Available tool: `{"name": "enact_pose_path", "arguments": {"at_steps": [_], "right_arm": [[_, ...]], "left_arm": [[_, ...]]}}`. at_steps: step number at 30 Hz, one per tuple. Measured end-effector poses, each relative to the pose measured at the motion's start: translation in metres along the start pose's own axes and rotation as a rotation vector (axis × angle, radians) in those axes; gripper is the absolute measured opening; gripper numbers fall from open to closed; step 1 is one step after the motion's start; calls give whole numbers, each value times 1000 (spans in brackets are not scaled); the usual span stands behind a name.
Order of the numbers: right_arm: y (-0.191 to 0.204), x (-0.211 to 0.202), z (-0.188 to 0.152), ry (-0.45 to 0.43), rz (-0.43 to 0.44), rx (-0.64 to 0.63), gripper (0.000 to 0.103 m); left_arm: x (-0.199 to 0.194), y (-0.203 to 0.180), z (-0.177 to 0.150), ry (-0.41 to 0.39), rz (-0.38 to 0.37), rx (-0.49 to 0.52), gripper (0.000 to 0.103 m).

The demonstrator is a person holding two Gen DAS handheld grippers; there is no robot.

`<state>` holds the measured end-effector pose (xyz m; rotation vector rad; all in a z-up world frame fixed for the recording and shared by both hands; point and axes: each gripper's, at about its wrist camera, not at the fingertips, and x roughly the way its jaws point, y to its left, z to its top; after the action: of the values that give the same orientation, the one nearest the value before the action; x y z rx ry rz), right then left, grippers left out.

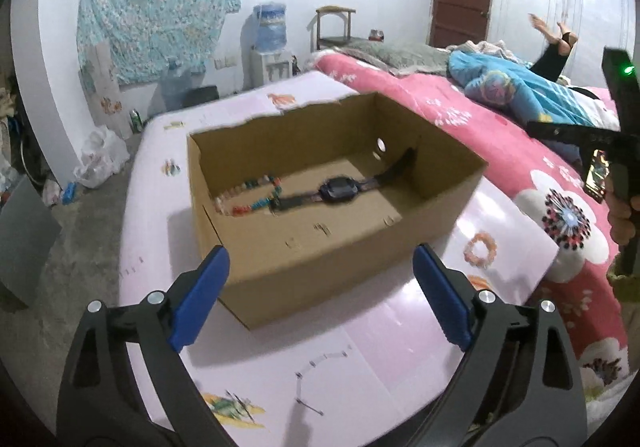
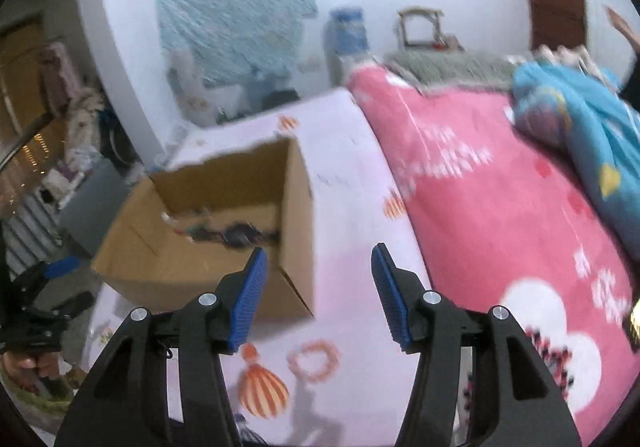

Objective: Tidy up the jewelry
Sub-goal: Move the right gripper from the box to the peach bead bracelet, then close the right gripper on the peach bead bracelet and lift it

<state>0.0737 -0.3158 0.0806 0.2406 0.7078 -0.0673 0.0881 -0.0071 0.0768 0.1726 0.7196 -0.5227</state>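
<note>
Left gripper (image 1: 321, 267): jaws spread wide, nothing between the blue pads (image 1: 202, 297), hovering over the near wall of the box (image 1: 280, 267). Not touching it.

Right gripper (image 2: 319, 279): jaws also released and empty, held above the pink sheet (image 2: 352, 239), just right of the box's corner.

Inside the box, on its floor: bead necklace (image 1: 248, 197) at left, watch (image 1: 338, 193) at centre, strap running to the far right corner; the two touching end to end.

Outside the box, on the sheet: peach bracelet (image 2: 314, 361), just below and between the right pads, apart from them.
</note>
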Motion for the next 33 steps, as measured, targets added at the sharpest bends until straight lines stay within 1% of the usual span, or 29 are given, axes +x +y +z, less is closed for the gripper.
{"name": "enact_pose_path", "arguments": {"at_steps": [5,8,10,11,15,19,21,22,25,27,29,33], "right_arm": [[-9,38,-44,153,-46,32,53],[-13,60,-64,221,-60,58,53],[-18,76,-74,269,-71,76,51],[-18,82,-78,282,-75,80,48],[-14,89,-78,275,-72,59,48],[-6,91,-75,274,-71,31,46],[-4,93,-77,283,-83,17,41],[-4,94,-78,287,-89,14,40],[-3,94,-82,295,-89,15,29],[-3,95,-83,299,-82,20,20],[-2,97,-85,309,-76,22,12],[2,100,-88,323,-43,33,10]], "left_arm": [[22,-13,-29,92,-8,-22,90],[37,-18,-43,143,2,-28,90],[50,-20,-52,188,4,-40,90],[60,-20,-57,226,17,-52,90],[87,-17,-68,326,58,-89,90],[97,-15,-70,355,81,-123,90],[100,-14,-71,366,95,-136,90],[101,-13,-71,369,102,-139,90],[104,-11,-75,387,121,-149,90],[106,-8,-76,400,134,-156,90],[106,-5,-77,397,139,-166,90],[105,-2,-78,396,143,-166,90]]}}
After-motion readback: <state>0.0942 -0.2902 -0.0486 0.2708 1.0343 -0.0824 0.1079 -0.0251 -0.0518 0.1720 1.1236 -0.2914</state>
